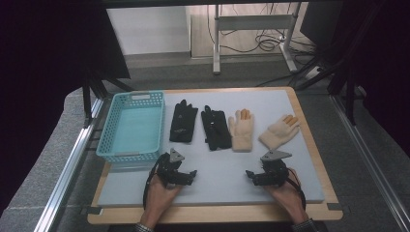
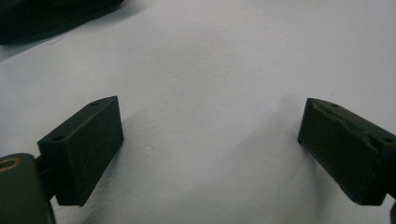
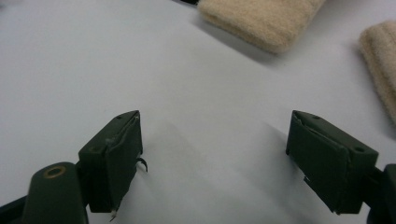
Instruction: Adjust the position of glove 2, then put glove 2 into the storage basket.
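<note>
While both grippers rest low on the counter (image 1: 309, 145) at the bottom of the frame, the left gripper (image 1: 186, 178) and right gripper (image 1: 255, 177) keep their jaws spread wide with nothing between them. Four gloves lie in a row mid-frame: two black gloves (image 1: 183, 122) (image 1: 215, 128), two cream gloves (image 1: 241, 129) (image 1: 280, 130). At left sits the turquoise basket (image 1: 107, 130), probably ready to receive them.
</note>
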A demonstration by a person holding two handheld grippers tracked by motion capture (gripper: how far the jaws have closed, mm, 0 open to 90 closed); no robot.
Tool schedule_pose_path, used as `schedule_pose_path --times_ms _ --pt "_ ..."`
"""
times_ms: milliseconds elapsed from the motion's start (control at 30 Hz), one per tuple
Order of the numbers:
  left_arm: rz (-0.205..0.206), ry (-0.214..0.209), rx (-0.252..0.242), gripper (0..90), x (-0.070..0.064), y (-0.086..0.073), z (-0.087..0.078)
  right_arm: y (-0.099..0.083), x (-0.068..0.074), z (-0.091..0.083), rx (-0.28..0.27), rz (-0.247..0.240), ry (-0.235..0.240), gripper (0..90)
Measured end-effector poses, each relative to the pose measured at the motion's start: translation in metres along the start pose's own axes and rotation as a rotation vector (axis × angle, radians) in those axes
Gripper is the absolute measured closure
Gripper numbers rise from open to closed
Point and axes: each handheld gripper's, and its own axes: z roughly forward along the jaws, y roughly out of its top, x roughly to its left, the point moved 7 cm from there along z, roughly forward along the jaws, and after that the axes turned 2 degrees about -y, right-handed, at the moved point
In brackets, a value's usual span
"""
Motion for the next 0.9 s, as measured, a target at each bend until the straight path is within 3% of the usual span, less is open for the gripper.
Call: schedule_pose_path --times_ms 500,900 --pt "0.0 0.001 -0.001 6.9 0.0 0.0 0.0 0.002 0.0 -0.002 -0.003 0.008 0.005 24.2" --pt "-0.001 0.001 -0.001 7.0 0.0 0.0 0.0 0.017 0.002 -0.002 -0.008 0.026 0.04 25.9"
